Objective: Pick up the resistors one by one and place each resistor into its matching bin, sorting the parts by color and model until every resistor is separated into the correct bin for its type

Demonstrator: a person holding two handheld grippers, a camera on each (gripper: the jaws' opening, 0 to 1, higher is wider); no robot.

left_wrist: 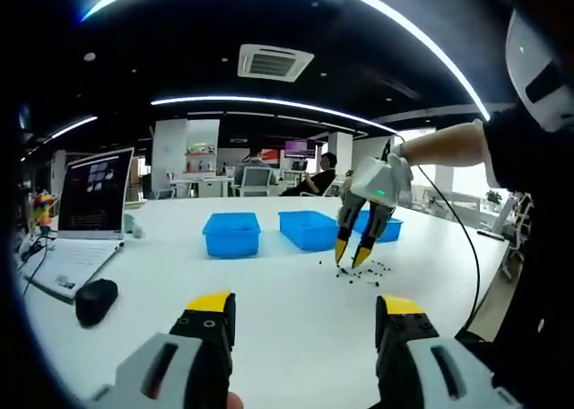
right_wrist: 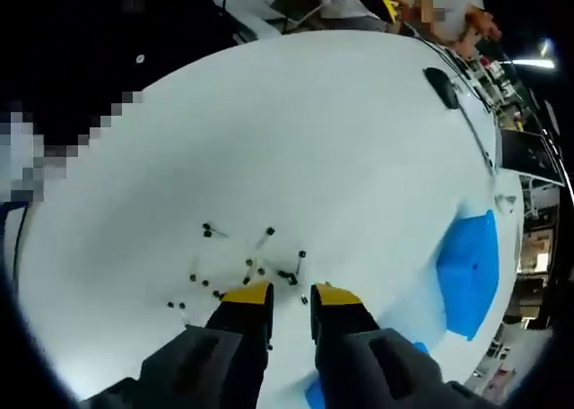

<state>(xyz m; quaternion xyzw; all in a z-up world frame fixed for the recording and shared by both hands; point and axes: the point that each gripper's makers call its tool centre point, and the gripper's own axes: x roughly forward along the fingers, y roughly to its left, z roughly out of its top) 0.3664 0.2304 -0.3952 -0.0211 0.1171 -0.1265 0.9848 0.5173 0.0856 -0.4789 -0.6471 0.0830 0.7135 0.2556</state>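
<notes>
Lying just beyond right hand-held gripper (right_wrist: 291,294): resistors (right_wrist: 247,270)

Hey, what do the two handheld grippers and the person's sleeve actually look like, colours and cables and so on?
Both grippers have dark jaws with yellow tips on grey-white bodies. The left gripper shows pale grey housings behind its jaws. The right gripper has a white casing with a small green light and a thin black cable trailing off. The person wears a dark sleeve.

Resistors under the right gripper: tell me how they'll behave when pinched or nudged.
The resistors look tiny beside the right gripper, so probably very light and easily scattered. Their thin leads likely bend. On the smooth white table they may slide or roll when nudged.
</notes>
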